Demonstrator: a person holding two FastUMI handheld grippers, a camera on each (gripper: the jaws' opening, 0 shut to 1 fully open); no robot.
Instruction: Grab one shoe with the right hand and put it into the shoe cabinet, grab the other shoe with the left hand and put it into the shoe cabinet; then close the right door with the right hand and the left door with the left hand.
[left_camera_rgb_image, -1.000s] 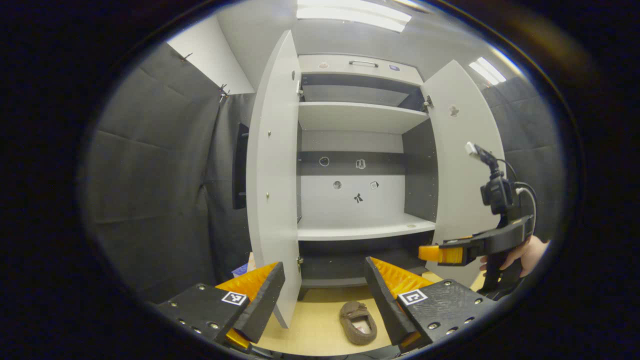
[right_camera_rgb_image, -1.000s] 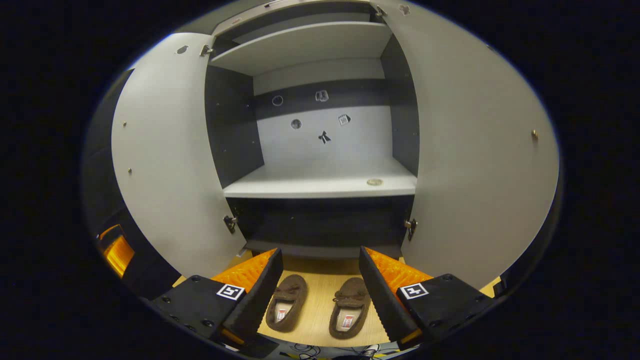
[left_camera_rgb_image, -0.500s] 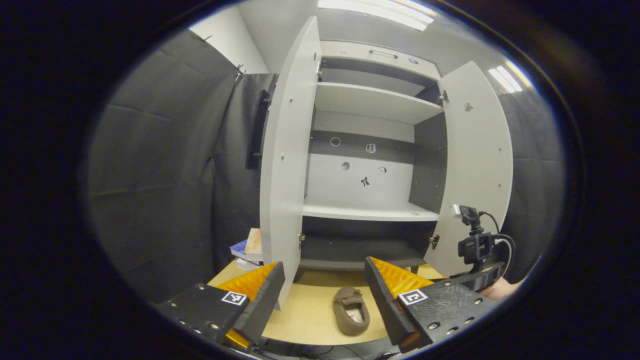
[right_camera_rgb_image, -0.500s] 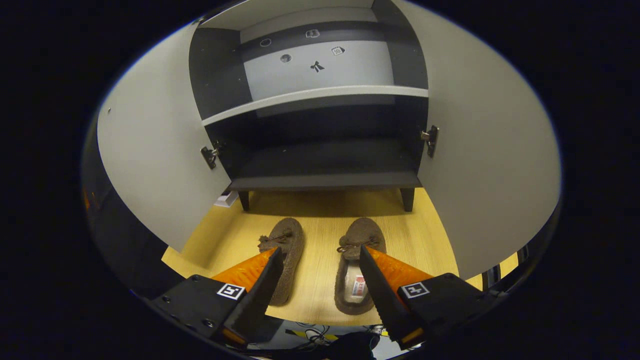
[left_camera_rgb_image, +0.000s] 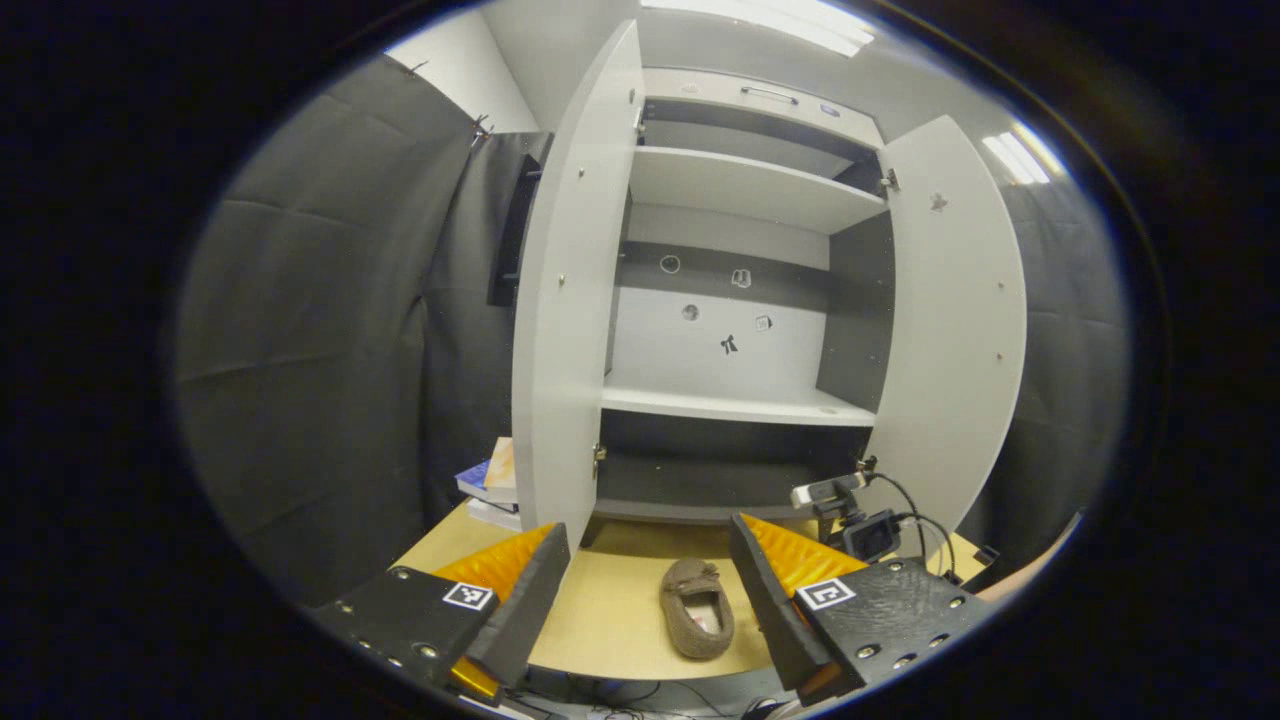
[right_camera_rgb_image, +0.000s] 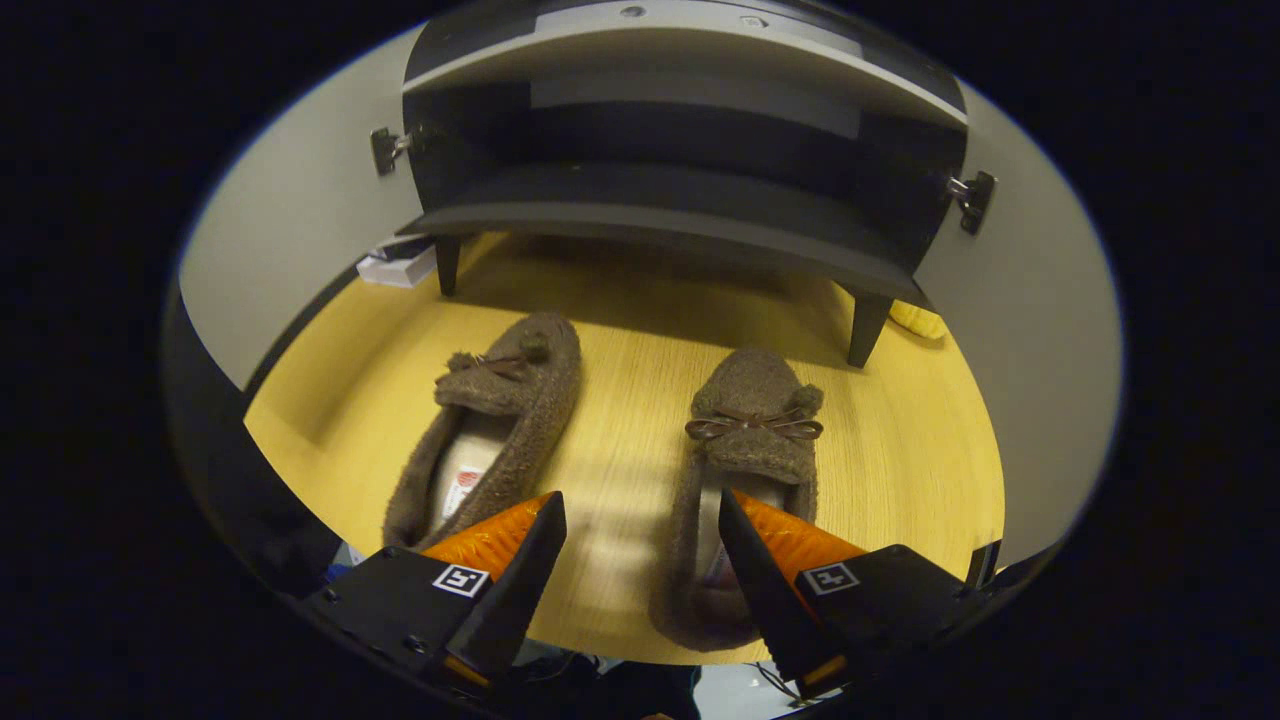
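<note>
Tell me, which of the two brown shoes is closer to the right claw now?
The shoe on the right in the right gripper view: one finger of the open right claw overlaps its opening. The other shoe lies off to the left.

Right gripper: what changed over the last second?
The right gripper dropped from cabinet-shelf height toward the table, open, one finger now over the right shoe. Nothing is grasped. Both shoes, including the left shoe, sit where they were, both cabinet doors stay open, and the left gripper stays open.

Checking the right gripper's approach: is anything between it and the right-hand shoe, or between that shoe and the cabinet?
Nothing visible. The right gripper, open, sits right over the right-hand shoe; bare tabletop leads to the cabinet, both doors open.
</note>
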